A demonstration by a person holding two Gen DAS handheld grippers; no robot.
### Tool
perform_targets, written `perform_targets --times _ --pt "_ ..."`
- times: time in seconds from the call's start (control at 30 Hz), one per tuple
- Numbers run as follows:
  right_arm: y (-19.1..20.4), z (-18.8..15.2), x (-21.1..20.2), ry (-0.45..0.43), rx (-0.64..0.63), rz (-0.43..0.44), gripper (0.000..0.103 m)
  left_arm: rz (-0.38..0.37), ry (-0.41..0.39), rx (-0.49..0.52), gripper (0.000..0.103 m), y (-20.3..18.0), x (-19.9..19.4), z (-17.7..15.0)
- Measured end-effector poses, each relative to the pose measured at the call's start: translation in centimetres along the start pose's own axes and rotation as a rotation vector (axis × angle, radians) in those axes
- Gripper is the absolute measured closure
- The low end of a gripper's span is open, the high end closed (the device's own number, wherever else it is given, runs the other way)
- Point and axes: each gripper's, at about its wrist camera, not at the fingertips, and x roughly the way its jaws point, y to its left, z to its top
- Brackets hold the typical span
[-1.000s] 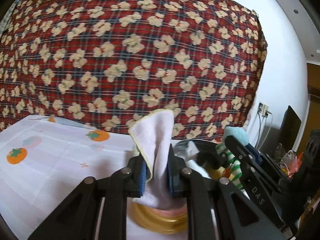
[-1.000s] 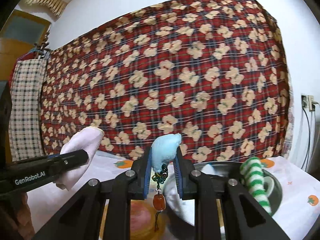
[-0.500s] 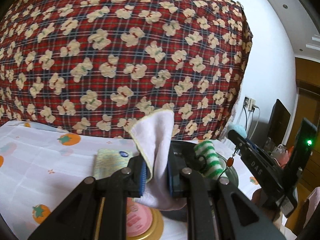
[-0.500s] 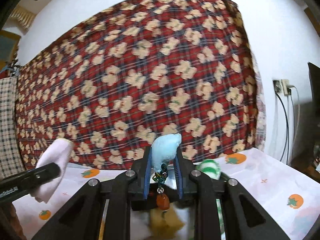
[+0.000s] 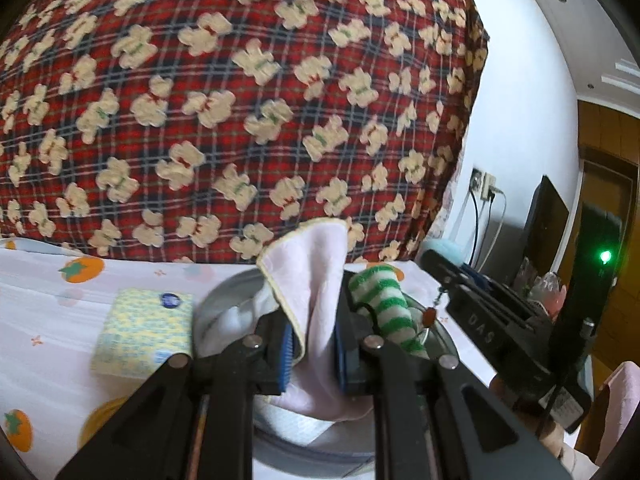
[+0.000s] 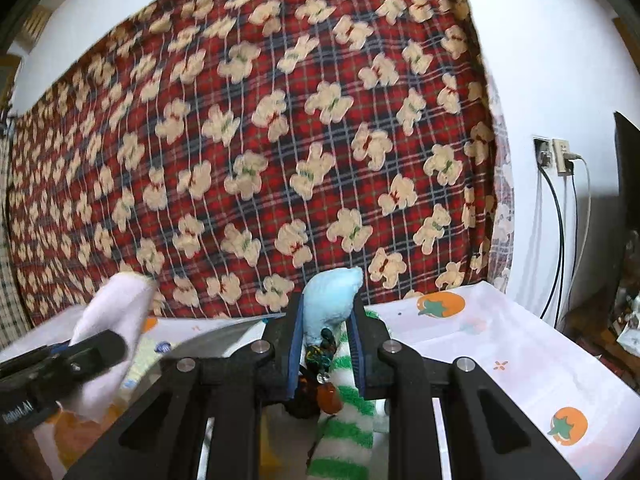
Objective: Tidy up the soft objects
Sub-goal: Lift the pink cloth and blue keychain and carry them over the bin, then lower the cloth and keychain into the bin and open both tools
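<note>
Red plaid bear-print cloth (image 5: 240, 100) filling the upper frame, left gripper (image 5: 314, 342) clenched on a pale cloth (image 5: 316, 280) at lower centre over a metal bowl (image 5: 224, 292), right gripper (image 6: 326, 346) clamping a blue plush (image 6: 330, 298) at lower centre.

Bowl (image 5: 224, 292) on tablecloth (image 5: 48, 320), blanket (image 5: 240, 100) hanging behind. Sponge (image 5: 144, 330) just left of bowl. Striped sock (image 5: 386, 304) in bowl's right half. Cloth (image 5: 316, 280) above bowl's middle, plush toy (image 6: 332, 292) above sock.

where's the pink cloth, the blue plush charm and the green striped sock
pink cloth (image 5: 316, 280), left wrist view, on its raised fold.
blue plush charm (image 6: 330, 300), right wrist view, on its plush body.
green striped sock (image 5: 384, 300), left wrist view, on its upper stripes.
</note>
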Motion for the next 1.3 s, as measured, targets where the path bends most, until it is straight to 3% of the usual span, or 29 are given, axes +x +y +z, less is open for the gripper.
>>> perform_targets --times 0.27,0.43,0.53,0.6,0.63,0.67,0.73,0.9,1.3 --pt "-0.2 -0.8 2.3 0.105 -0.009 0.035 0.08 0.039 0.069 0.028 0.088 -1.3 3.6 -1.3" --pt "0.5 -1.8 4.1 0.216 -0.003 0.116 0.066 0.098 0.076 0.04 0.08 -0.9 4.1 -2.1" --pt "0.8 -1.8 3.6 0.187 -0.033 0.063 0.055 0.153 0.044 0.063 0.055 -0.7 3.5 -2.0" --pt "0.1 -1.4 2.5 0.121 -0.007 0.014 0.026 0.173 -0.001 0.031 0.014 -0.1 2.5 -1.6" --pt "-0.5 -1.1 1.8 0.081 0.018 -0.005 0.02 0.179 -0.025 0.006 0.001 0.3 2.0 -1.4" --pt "-1.1 -0.9 1.1 0.033 0.049 -0.019 0.011 0.18 -0.054 -0.016 0.0 0.6 1.3 -1.4" --pt "-2.3 -0.6 -0.8 -0.073 0.102 -0.066 0.009 0.173 -0.079 -0.017 0.0 0.7 0.6 -1.3" --pt "-3.2 0.0 -2.8 -0.183 0.128 -0.174 0.008 0.216 -0.116 0.083 0.0 -0.5 -0.2 -1.5" --pt "-2.5 -0.8 -2.8 -0.127 0.162 -0.211 0.008 0.25 -0.091 0.135 0.0 -0.5 -0.4 -2.2"
